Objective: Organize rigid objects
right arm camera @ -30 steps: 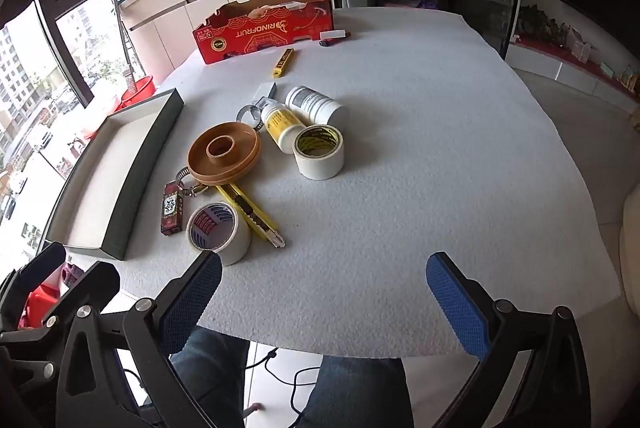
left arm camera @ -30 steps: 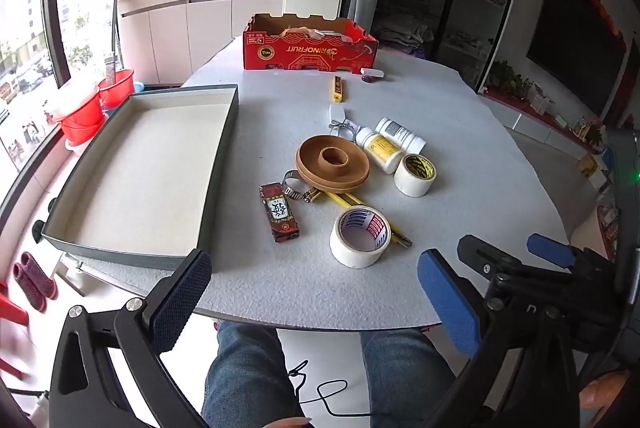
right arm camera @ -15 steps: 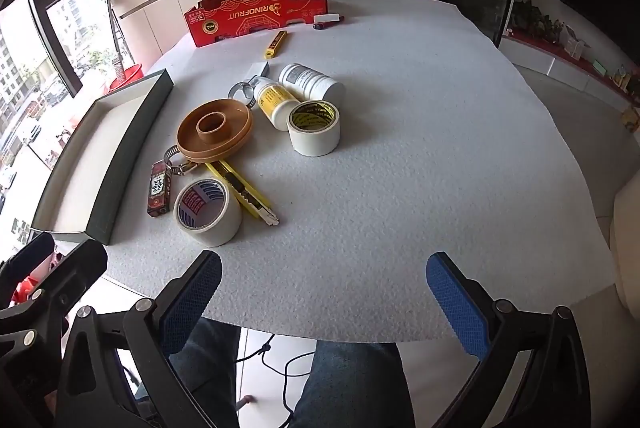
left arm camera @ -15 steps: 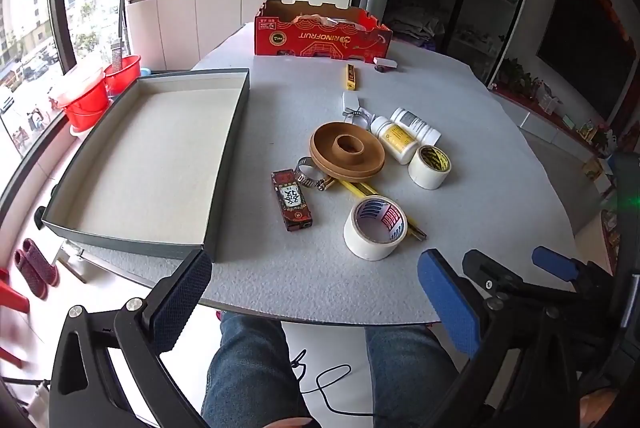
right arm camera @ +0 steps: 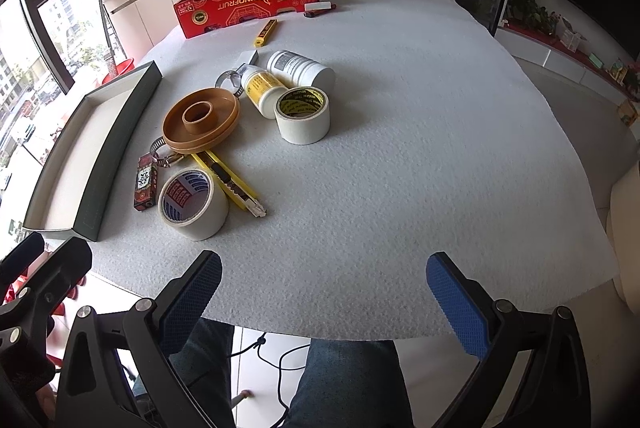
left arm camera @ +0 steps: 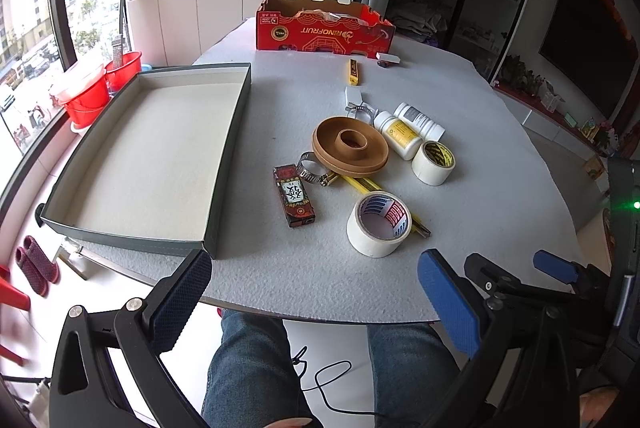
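A cluster lies mid-table: a brown disc [left arm camera: 350, 145], two white bottles [left arm camera: 398, 134], a tape roll with yellow print [left arm camera: 433, 162], a tape roll with red and blue print [left arm camera: 379, 224], a yellow utility knife [right arm camera: 230, 184], a red lighter [left arm camera: 294, 194] and a hose clamp [left arm camera: 312, 168]. A dark grey tray [left arm camera: 230, 156] with a pale lining sits empty at the left. My left gripper [left arm camera: 316, 302] is open and empty at the table's near edge. My right gripper [right arm camera: 324, 302] is open and empty at the near edge too.
A red cardboard box [left arm camera: 324, 30] stands at the table's far side, with a small yellow knife [left arm camera: 354, 71] and a white eraser [left arm camera: 388, 57] near it. The person's legs [left arm camera: 256, 368] are below the table edge. Red buckets [left arm camera: 86, 96] stand on the floor at the left.
Both grippers have moved forward toward the table, so the objects appear closer. Nothing on the table has moved and both stay open.
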### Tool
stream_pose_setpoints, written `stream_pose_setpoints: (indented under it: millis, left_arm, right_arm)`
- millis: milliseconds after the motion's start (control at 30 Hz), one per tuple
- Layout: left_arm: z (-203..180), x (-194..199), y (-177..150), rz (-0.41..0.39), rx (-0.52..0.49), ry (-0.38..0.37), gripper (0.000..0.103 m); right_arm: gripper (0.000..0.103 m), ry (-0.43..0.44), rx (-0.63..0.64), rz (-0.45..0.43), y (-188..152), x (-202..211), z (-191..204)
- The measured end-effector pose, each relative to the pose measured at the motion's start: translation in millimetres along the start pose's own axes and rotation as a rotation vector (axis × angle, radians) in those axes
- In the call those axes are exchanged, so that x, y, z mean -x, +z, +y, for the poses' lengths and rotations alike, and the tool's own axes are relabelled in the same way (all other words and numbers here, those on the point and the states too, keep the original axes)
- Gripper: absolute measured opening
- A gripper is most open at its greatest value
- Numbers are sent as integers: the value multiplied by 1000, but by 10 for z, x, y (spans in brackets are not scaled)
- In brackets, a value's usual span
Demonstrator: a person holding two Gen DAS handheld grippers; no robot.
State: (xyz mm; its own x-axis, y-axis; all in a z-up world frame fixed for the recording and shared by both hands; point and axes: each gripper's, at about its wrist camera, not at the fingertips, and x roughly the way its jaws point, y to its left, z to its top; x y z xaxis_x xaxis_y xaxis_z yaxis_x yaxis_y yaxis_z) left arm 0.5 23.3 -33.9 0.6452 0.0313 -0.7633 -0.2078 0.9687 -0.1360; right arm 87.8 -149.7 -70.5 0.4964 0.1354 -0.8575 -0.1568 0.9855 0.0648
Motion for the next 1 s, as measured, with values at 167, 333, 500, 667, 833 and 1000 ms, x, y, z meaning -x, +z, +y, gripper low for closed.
stream_pose_setpoints:
  millis: [167, 333, 500, 667, 833, 1000]
  left_arm:
    - [-3, 8, 24, 4, 4, 1, 103]
    - [-2, 10, 28, 6, 3, 1, 103]
    - [50, 10, 17, 7, 15, 8, 103]
    - [129, 26, 19, 1, 36, 26, 103]
    - [145, -45, 25, 28, 43, 36, 103]
    - [152, -76, 24, 39, 38, 47, 103]
  right_arm:
    - [103, -8, 2, 6, -18, -11, -6]
    - [103, -13, 7, 9, -10, -17, 8]
    - [103, -23, 6, 17, -6, -44, -3]
    - [103, -46, 1, 8, 13, -45, -40]
    - [103, -63, -2, 24, 109, -167, -51]
    - [103, -30, -2, 40, 266, -307, 75]
